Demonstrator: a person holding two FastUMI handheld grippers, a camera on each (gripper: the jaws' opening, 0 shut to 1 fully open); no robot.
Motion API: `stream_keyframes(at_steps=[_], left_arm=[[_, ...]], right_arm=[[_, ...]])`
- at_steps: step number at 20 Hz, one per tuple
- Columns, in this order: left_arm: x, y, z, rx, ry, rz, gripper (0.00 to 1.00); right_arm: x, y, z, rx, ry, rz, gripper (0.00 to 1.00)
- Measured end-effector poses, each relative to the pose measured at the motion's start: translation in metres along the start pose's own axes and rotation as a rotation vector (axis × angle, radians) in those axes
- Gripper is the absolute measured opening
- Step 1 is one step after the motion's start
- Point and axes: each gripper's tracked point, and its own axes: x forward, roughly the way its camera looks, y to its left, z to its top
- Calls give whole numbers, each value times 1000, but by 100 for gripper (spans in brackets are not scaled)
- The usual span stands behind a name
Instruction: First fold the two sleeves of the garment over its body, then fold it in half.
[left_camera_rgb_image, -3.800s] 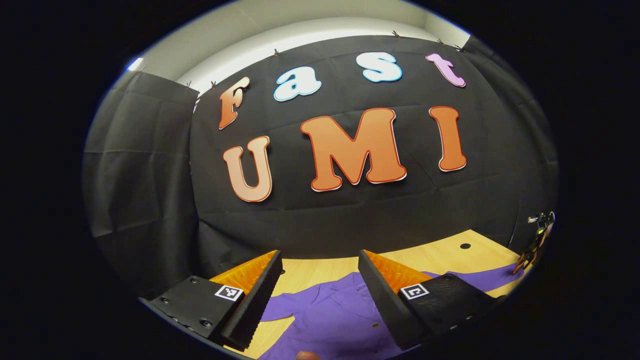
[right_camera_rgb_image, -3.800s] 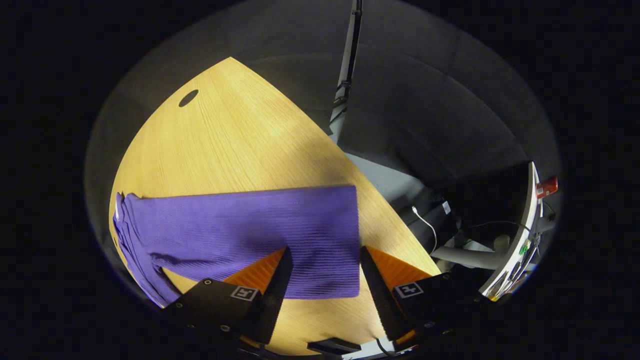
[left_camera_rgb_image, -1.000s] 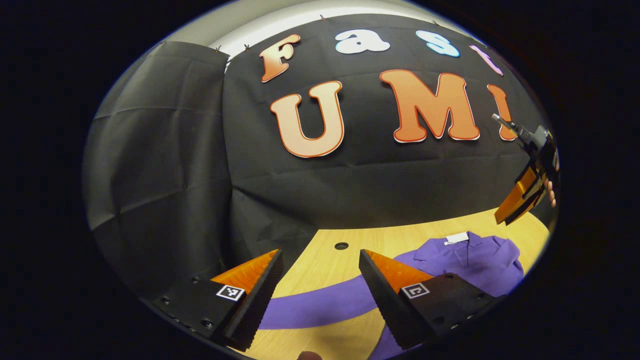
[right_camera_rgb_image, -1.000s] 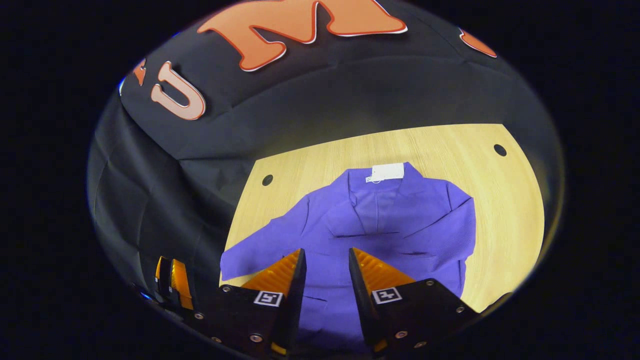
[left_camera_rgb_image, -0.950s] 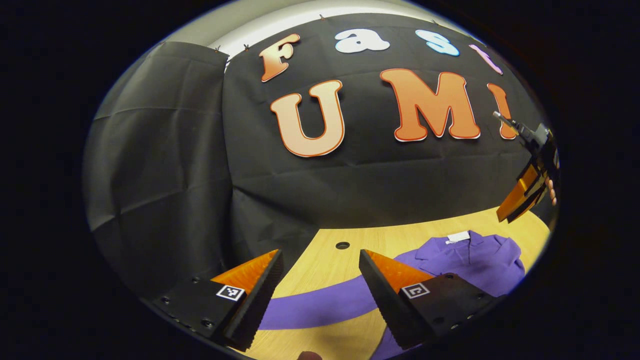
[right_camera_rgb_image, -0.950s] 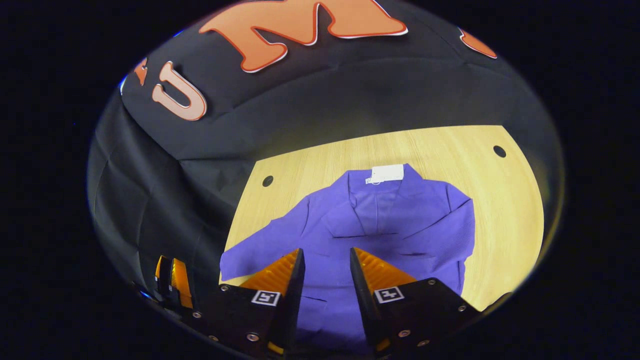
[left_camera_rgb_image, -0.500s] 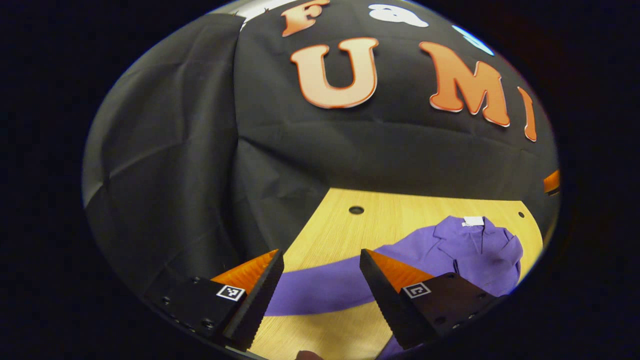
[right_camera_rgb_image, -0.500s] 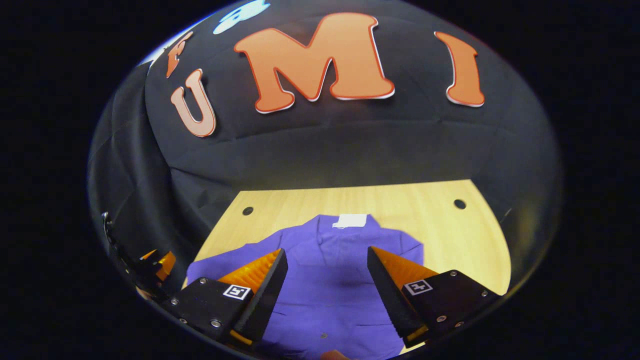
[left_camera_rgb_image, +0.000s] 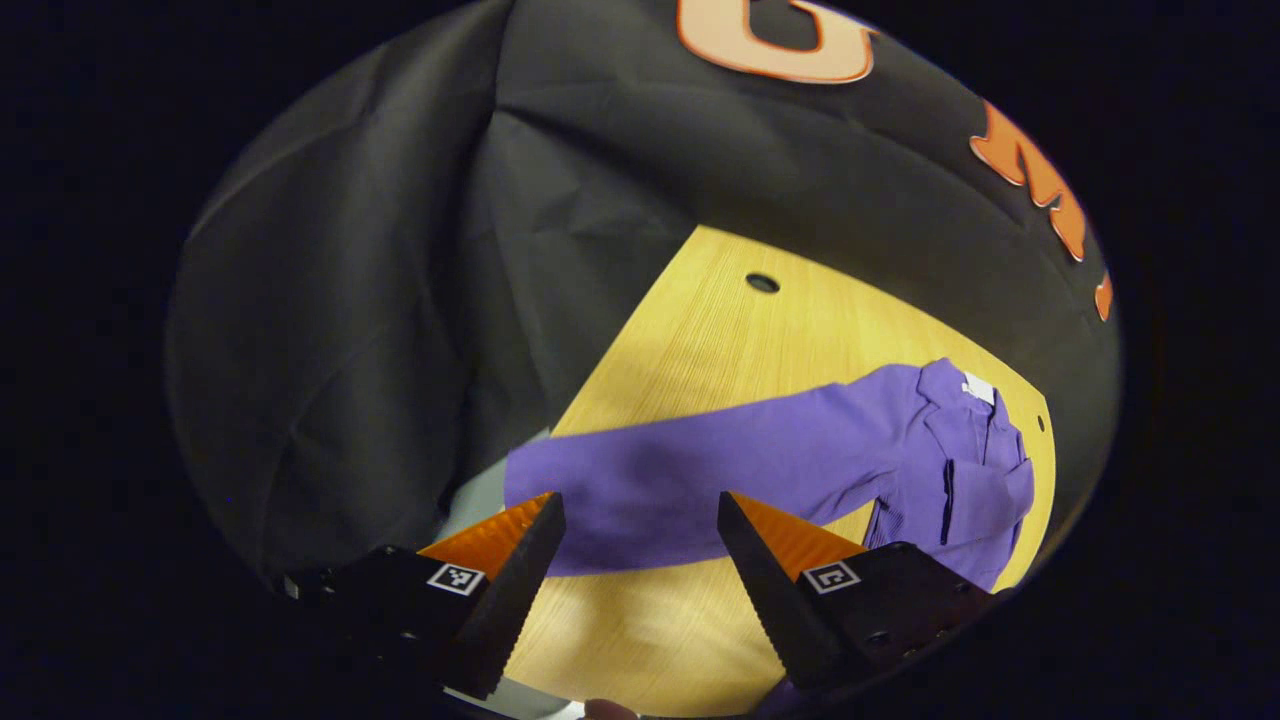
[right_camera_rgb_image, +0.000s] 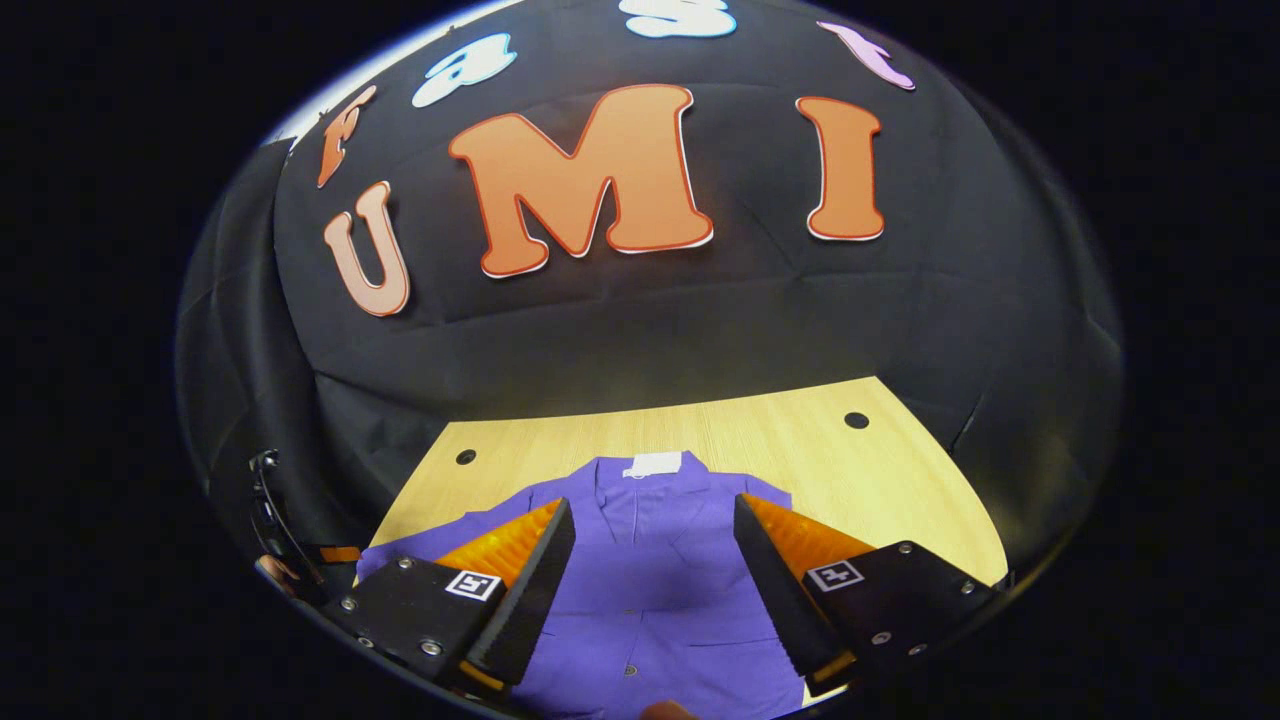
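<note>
A purple long-sleeved garment (right_camera_rgb_image: 650, 590) lies flat on the wooden table (right_camera_rgb_image: 900, 480), collar and white label (right_camera_rgb_image: 652, 463) at the far side. In the left gripper view its left sleeve (left_camera_rgb_image: 690, 470) stretches straight out from the body (left_camera_rgb_image: 955, 450) to the table's edge, and a fold of cloth lies across the chest. My left gripper (left_camera_rgb_image: 638, 500) hovers open just above the cuff end of that sleeve, holding nothing. My right gripper (right_camera_rgb_image: 652, 502) hangs open over the garment's body, also holding nothing. In the right gripper view the left gripper (right_camera_rgb_image: 330, 555) sits low at the far left.
Round holes pierce the table top near its far corners (right_camera_rgb_image: 466, 457) (right_camera_rgb_image: 856, 420) (left_camera_rgb_image: 762, 283). Black cloth walls close off the back and left side. Bare wood (left_camera_rgb_image: 640, 630) lies in front of the sleeve, and the table edge runs right beside the cuff.
The left gripper has tipped down and swung toward the outstretched sleeve's cuff. The right gripper has opened wider, drawn back and tilted up. The right sleeve, earlier flat on the table, now lies over the body.
</note>
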Motion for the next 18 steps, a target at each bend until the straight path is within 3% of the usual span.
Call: stream_keyframes(at_steps=[4,6,7,9,10,11,18], left_arm=[[31,20,-21,-91,170,18,98],[45,20,-28,-90,221,34,98],[51,20,-33,-85,243,41,98],[61,17,-45,-75,295,44,98],[66,17,-50,-78,313,45,98],[70,17,-54,-85,331,51,98],[83,23,-70,-127,417,74,99]], right_arm=[[-13,-9,16,-7,-25,7,95],[-20,-18,24,2,-48,-5,100],[-24,-22,24,0,-55,-12,95],[-29,-32,19,-22,-54,-35,95],[-31,-36,13,-34,-48,-45,100],[-34,-38,10,-46,-42,-48,95],[-38,-46,-10,-54,-6,-65,95]])
